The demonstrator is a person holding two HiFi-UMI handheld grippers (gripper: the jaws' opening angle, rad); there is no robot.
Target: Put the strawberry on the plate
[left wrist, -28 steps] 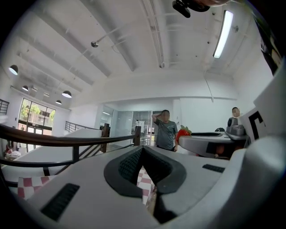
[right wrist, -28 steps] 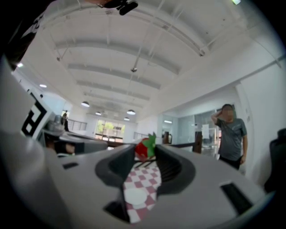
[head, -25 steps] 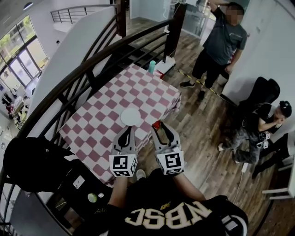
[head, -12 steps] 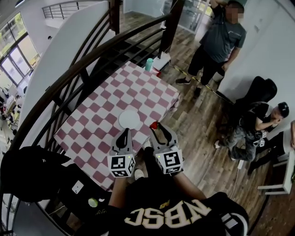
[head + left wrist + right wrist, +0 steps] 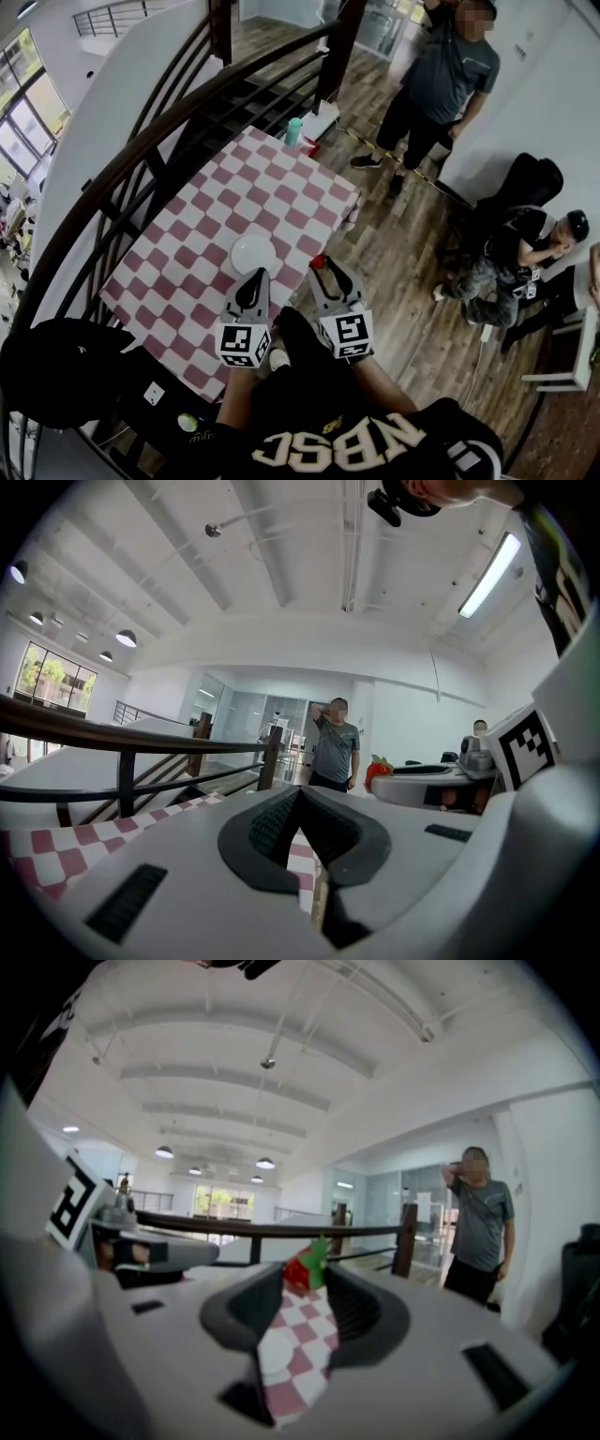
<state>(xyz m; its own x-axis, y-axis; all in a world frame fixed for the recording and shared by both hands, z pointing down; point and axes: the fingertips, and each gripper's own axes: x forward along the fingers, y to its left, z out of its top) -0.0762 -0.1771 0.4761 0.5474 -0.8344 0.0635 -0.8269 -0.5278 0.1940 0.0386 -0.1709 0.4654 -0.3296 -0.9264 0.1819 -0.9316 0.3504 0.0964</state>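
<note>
I count one strawberry [image 5: 319, 262], one white plate [image 5: 252, 253] and one teal cup [image 5: 295, 131] at the far corner of the single checked table [image 5: 187, 272]. I have two grippers: left gripper [image 5: 255, 276], right gripper [image 5: 326, 272]. Two onlookers: one standing person [image 5: 441, 84], one seated person [image 5: 520, 253].

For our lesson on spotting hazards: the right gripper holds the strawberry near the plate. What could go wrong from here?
1. The strawberry sits only at the very tips of the right gripper, so it might slip out before reaching the plate.
2. The plate lies toward the near edge of the table, just ahead of the shut left gripper; a nudge could shift it.
</note>
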